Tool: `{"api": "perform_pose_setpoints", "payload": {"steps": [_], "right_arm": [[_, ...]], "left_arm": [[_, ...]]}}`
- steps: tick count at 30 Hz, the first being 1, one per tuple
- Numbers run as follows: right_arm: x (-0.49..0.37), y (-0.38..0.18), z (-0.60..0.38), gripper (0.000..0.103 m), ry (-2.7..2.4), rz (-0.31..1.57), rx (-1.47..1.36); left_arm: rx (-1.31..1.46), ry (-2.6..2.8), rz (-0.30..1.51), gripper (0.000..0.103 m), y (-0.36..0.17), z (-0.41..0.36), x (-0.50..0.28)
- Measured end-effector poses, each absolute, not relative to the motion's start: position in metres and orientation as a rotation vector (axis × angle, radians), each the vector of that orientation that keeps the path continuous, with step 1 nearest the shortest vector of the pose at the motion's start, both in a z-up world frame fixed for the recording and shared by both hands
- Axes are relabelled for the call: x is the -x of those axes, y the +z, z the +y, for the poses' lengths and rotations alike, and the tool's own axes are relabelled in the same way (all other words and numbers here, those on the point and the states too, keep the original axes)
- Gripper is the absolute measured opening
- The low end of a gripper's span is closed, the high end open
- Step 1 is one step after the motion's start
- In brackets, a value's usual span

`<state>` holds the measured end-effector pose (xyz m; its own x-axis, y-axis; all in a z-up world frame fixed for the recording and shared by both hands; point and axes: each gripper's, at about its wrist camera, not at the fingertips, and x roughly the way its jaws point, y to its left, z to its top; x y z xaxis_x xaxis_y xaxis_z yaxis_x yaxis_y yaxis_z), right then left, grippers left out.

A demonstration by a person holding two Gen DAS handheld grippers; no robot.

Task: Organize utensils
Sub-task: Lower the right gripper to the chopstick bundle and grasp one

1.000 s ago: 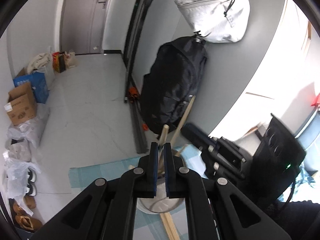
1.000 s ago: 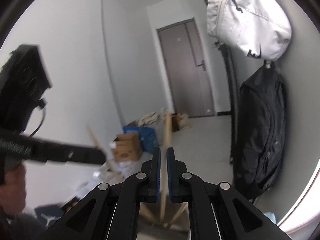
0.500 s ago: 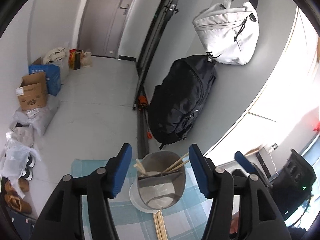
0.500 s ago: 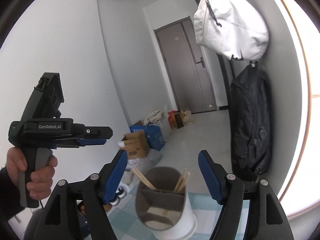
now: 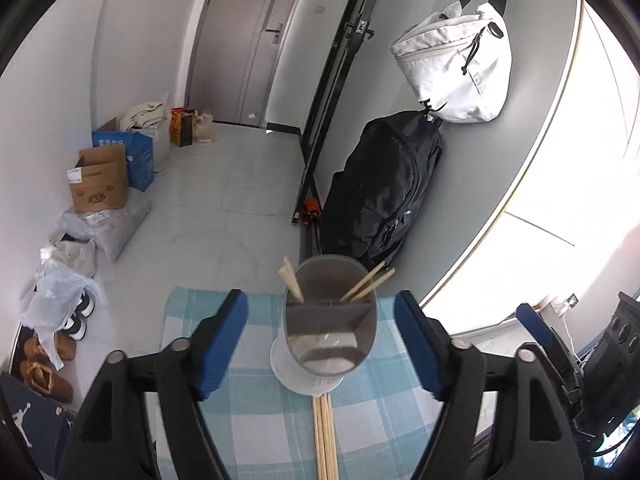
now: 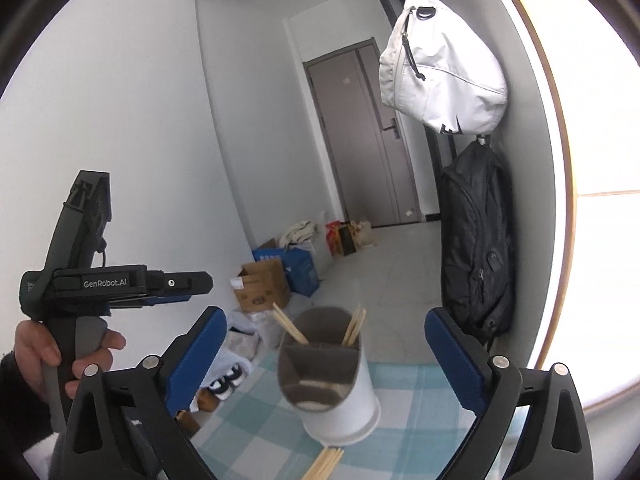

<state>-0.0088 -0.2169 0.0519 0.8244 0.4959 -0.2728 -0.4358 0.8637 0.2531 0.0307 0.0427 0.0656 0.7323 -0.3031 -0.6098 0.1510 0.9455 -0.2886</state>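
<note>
A white utensil holder (image 5: 320,376) (image 6: 340,404) with a grey divider stands on the checked cloth. One chopstick (image 5: 291,285) (image 6: 290,328) leans out of it to the left and a pair (image 5: 370,282) (image 6: 354,326) to the right. More chopsticks (image 5: 326,436) (image 6: 324,464) lie flat on the cloth in front of it. My left gripper (image 5: 320,298) (image 6: 200,288) hovers just short of the holder, its jaws opening and gripping nothing. My right gripper (image 6: 326,316) (image 5: 532,320) is level with the holder's rim, its jaws opening wide and also empty.
The blue-and-white checked cloth (image 5: 256,412) covers the table. A black backpack (image 5: 384,188) and a white bag (image 5: 456,72) hang on the wall behind. Cardboard boxes (image 5: 100,184), plastic bags and shoes (image 5: 76,320) line the floor at left. A person's hand (image 6: 36,356) holds the left gripper.
Both grippers were shut on a chopstick each and have opened wide. Those chopsticks now stand in the holder, and both grippers have drawn back from it.
</note>
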Motion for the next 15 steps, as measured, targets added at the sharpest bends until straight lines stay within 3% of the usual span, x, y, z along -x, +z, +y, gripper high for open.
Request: {"api": "perform_pose_setpoints", "payload": {"steps": [9, 15], "right_arm": [[0.011, 0.005, -0.211, 0.103, 0.476, 0.521, -0.155], [-0.013, -0.048, -0.191, 0.101, 0.535, 0.823, -0.198]], "left_arm": [[0.231, -0.192, 0.775, 0.082, 0.008, 0.046, -0.011], [0.263, -0.133, 0.842, 0.081, -0.033, 0.058, -0.009]]}}
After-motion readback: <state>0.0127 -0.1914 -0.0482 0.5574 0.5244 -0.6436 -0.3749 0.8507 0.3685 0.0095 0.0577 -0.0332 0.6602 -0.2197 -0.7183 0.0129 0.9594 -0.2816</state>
